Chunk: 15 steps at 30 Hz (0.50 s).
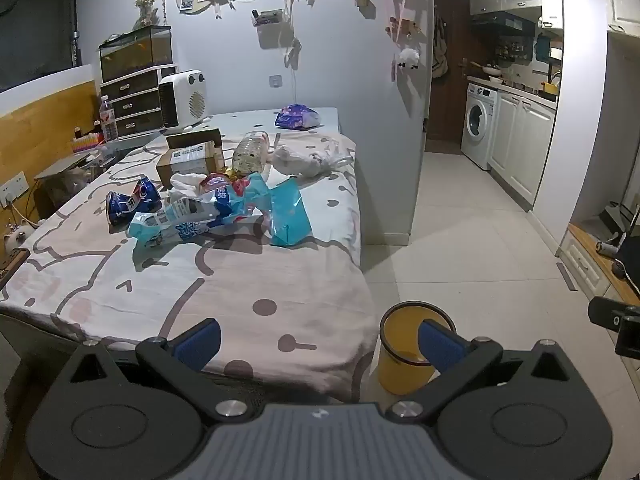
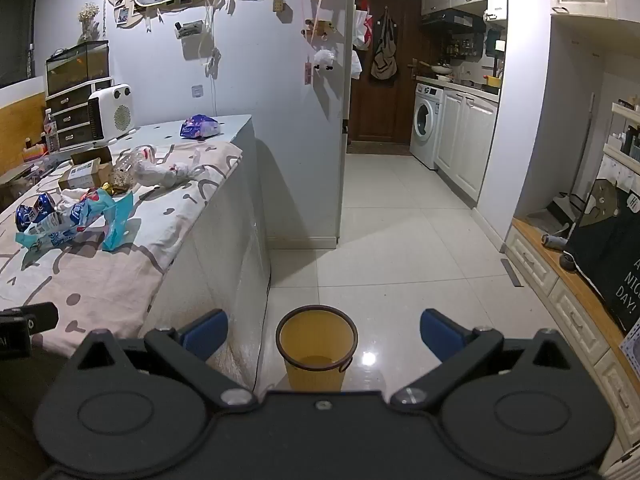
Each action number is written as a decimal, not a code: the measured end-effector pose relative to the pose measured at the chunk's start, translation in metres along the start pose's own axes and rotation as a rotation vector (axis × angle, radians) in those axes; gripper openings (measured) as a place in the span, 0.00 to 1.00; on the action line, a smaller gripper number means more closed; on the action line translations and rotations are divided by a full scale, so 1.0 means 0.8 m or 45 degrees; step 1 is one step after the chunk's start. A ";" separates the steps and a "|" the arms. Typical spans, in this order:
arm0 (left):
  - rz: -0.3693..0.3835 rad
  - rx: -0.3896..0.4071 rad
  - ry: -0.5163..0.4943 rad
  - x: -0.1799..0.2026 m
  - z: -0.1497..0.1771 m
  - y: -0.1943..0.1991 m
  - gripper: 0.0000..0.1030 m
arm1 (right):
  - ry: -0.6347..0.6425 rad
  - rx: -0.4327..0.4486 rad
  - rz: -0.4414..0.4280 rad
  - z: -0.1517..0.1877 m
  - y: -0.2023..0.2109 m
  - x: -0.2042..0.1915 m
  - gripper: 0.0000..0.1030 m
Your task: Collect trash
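- My left gripper [image 1: 318, 344] hangs over the near end of the bed, jaws spread wide and gripping nothing; its blue pads [image 1: 199, 342] frame the cartoon-print bedsheet [image 1: 168, 280].
- My right gripper [image 2: 323, 334] is likewise released, jaws fully apart and empty, poised above the tiled floor [image 2: 404, 248] beside the bed.
- The yellow wastebasket [image 2: 317, 350] stands upright on the floor at the bed's corner, at 6 o'clock in the right wrist view, between that gripper's pads; in the left wrist view it sits at 5 o'clock, partly behind the right-hand pad.
- The trash lies heaped on the bedsheet, at 10 o'clock in the left wrist view: a crushed blue can [image 1: 130, 202], light-blue plastic wrappers [image 1: 224, 212], a clear plastic bottle [image 1: 250, 154] on its side, a cardboard box [image 1: 186, 162] and a crumpled clear bag [image 1: 308, 160].
- A purple packet [image 1: 298, 117] rests apart from the heap on the bare ledge at the bed's far end, at 12 o'clock.
- A white heater [image 1: 182, 98] stands on that ledge at 11 o'clock.
- A washing machine [image 2: 427, 124] shows in the kitchen, at 1 o'clock in the right wrist view.
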State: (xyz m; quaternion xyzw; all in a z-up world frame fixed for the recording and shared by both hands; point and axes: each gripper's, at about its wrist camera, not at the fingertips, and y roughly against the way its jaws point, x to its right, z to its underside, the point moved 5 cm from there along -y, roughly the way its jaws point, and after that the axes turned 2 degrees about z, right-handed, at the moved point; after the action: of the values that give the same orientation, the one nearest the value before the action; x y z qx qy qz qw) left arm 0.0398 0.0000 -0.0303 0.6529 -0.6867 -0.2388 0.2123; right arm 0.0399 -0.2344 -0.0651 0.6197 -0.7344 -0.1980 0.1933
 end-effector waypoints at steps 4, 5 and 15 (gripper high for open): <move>-0.003 0.001 -0.001 0.000 0.000 0.000 1.00 | -0.001 0.000 0.002 0.000 0.000 0.001 1.00; -0.003 0.001 -0.001 0.000 0.000 0.000 1.00 | -0.001 0.000 0.002 0.000 0.000 0.001 1.00; -0.001 0.000 -0.001 0.000 0.000 0.000 1.00 | 0.000 0.001 -0.001 0.000 0.001 0.000 1.00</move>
State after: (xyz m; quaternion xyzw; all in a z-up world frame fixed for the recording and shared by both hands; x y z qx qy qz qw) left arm 0.0398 -0.0001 -0.0302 0.6532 -0.6864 -0.2393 0.2119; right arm 0.0394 -0.2345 -0.0647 0.6199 -0.7344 -0.1980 0.1930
